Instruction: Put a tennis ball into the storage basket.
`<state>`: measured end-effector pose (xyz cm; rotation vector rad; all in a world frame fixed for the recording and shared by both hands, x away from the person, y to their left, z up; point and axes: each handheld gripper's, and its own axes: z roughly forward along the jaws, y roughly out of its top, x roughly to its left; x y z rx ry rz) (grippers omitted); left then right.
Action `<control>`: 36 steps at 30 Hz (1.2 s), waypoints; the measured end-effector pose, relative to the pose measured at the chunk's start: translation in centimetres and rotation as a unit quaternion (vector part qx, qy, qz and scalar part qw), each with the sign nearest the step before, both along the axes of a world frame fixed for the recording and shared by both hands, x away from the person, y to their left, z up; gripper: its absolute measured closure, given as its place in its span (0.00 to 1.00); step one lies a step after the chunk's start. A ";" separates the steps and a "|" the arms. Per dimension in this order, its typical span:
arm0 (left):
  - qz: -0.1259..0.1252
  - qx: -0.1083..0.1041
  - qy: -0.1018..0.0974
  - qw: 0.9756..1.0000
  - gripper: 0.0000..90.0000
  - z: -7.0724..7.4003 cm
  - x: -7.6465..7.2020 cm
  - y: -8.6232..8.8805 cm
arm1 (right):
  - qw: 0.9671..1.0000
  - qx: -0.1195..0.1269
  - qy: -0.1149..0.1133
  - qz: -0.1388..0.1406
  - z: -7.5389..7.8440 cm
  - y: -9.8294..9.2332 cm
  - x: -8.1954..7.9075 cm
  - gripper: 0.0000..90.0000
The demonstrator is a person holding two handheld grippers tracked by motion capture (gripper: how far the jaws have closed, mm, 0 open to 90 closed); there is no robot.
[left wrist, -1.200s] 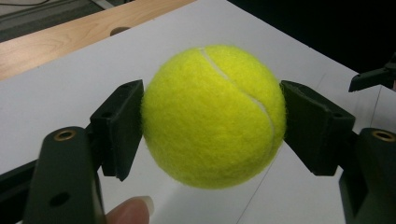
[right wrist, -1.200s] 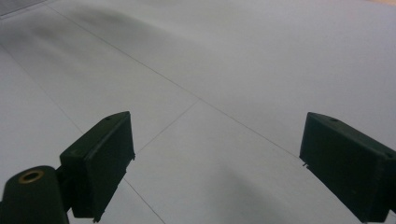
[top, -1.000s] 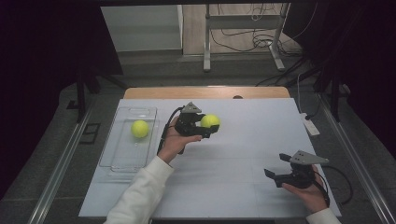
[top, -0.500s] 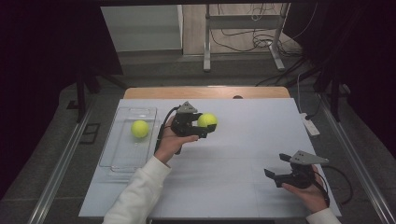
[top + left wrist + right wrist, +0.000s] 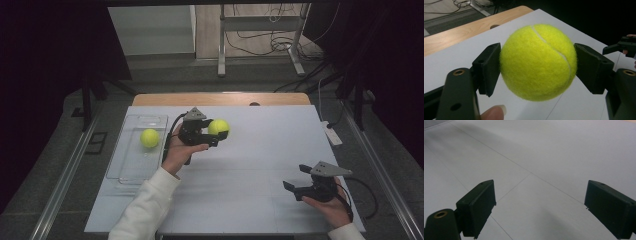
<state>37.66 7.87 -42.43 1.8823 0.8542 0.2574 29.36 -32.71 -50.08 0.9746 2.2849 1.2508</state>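
Since the earlier frames, the left gripper [image 5: 218, 136] had drifted slightly leftward with its load, toward the tray, while the right gripper [image 5: 296, 182] had kept its place.

Nearest the person, at the near right of the white tabletop [image 5: 260, 165], the right gripper rested in the right hand [image 5: 327, 202] low over the surface. Its two black jaws stood spread wide apart with nothing between them; in the right gripper view the pads [image 5: 477, 206] framed just bare white table crossed by thin seam lines.

Farther in, the left hand [image 5: 180, 150], in a white sleeve [image 5: 142, 207], reached up from the near edge and held the left gripper above the middle of the table. Its jaws pinched a fuzzy yellow-green tennis ball [image 5: 219, 127] [image 5: 538, 61] from both sides; in the left gripper view the black pads [image 5: 487, 66] pressed into the felt at left and right, and the ball hung clear of the table surface. A fingertip showed at the bottom of that view, and the other gripper appeared far off at its right edge.

To the left of the held ball, well apart from it, a second yellow-green tennis ball [image 5: 149, 138] lay inside a clear rectangular plastic tray [image 5: 125, 165] that sat on the left part of the table.

Beyond the white top, a strip of pale wooden table edge [image 5: 220, 98] ran along the far side, and behind it stood a metal stand [image 5: 260, 45] with cables on the floor.
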 end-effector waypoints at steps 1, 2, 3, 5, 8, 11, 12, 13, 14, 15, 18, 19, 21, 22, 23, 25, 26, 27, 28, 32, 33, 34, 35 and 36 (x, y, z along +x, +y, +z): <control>0.001 0.000 0.000 1.000 0.30 0.0 0.0 0.1 | 1.000 0.000 0.000 0.000 0.0 0.0 0.0 0.12; 0.002 -0.001 0.000 1.000 0.30 0.1 0.0 0.2 | 1.000 0.000 0.000 0.000 0.0 0.0 0.0 0.12; 0.003 -0.002 -0.001 1.000 0.30 0.1 0.0 0.3 | 1.000 0.000 0.000 0.000 0.0 0.0 0.0 0.12; 0.004 -0.003 -0.002 1.000 0.30 0.2 -0.1 0.4 | 1.000 0.000 0.000 0.000 0.0 0.0 0.0 0.12; 0.006 -0.005 -0.005 1.000 0.30 0.4 -0.1 0.6 | 1.000 0.000 0.000 0.000 0.0 0.0 0.0 0.12; 0.009 -0.006 -0.007 1.000 0.30 0.5 -0.2 0.8 | 1.000 0.000 0.000 0.000 0.0 0.0 0.0 0.12; 0.010 -0.007 -0.008 1.000 0.30 0.6 -0.2 0.9 | 1.000 -0.002 0.000 0.000 0.0 0.0 0.0 0.12; 0.010 -0.007 -0.008 1.000 0.30 0.6 -0.2 1.0 | 1.000 -0.002 0.000 0.000 0.0 0.0 0.0 0.12; 0.010 -0.008 -0.009 1.000 0.30 0.7 -0.3 1.0 | 1.000 -0.002 0.000 0.000 0.0 0.0 0.0 0.12; 0.011 -0.008 -0.010 1.000 0.30 0.7 -0.3 1.1 | 1.000 -0.002 0.000 0.000 0.0 0.0 0.0 0.12; 0.013 -0.010 -0.012 1.000 0.30 0.9 -0.4 1.3 | 1.000 -0.001 0.000 0.000 0.0 0.0 0.0 0.12; 0.014 -0.012 -0.012 1.000 0.30 1.0 -0.4 1.4 | 1.000 -0.001 0.000 0.000 0.0 0.0 0.0 0.12; 0.016 -0.013 -0.014 1.000 0.30 1.1 -0.5 1.7 | 1.000 -0.003 0.000 -0.001 0.0 0.0 0.0 0.12; 0.016 -0.013 -0.014 1.000 0.30 1.1 -0.5 1.7 | 1.000 -0.003 0.000 -0.001 0.0 0.0 0.0 0.12; 0.018 -0.015 -0.015 1.000 0.30 1.2 -0.5 1.8 | 1.000 -0.003 0.000 -0.001 0.0 0.0 0.0 0.12; 0.021 -0.018 -0.016 0.999 0.30 1.3 -0.6 2.1 | 1.000 -0.003 0.000 -0.001 0.0 -0.1 0.0 0.12; 0.023 -0.019 -0.017 0.999 0.30 1.4 -0.6 2.3 | 1.000 -0.003 0.000 -0.001 0.0 -0.1 0.0 0.12; 0.024 -0.021 -0.018 0.999 0.30 1.5 -0.6 2.3 | 1.000 -0.003 0.000 -0.001 0.0 -0.1 0.0 0.12; 0.025 -0.020 -0.019 0.999 0.30 1.6 -0.7 2.5 | 1.000 -0.003 0.000 -0.001 0.0 -0.1 0.0 0.12; 0.029 -0.024 -0.023 0.999 0.30 1.8 -0.8 2.9 | 1.000 -0.003 0.000 -0.001 0.0 -0.1 0.0 0.12; 0.031 -0.024 -0.023 0.999 0.30 1.9 -0.8 3.0 | 1.000 -0.004 0.000 -0.001 0.0 -0.1 0.0 0.12; 0.031 -0.024 -0.023 0.999 0.30 1.9 -0.8 3.1 | 1.000 -0.004 0.000 -0.001 0.0 -0.1 0.0 0.12; 0.032 -0.024 -0.024 0.999 0.30 1.9 -0.8 3.1 | 1.000 -0.004 0.000 -0.001 0.0 -0.1 0.0 0.12; 0.033 -0.024 -0.024 0.999 0.30 1.9 -0.7 3.2 | 1.000 -0.004 0.000 -0.001 0.0 -0.1 0.0 0.12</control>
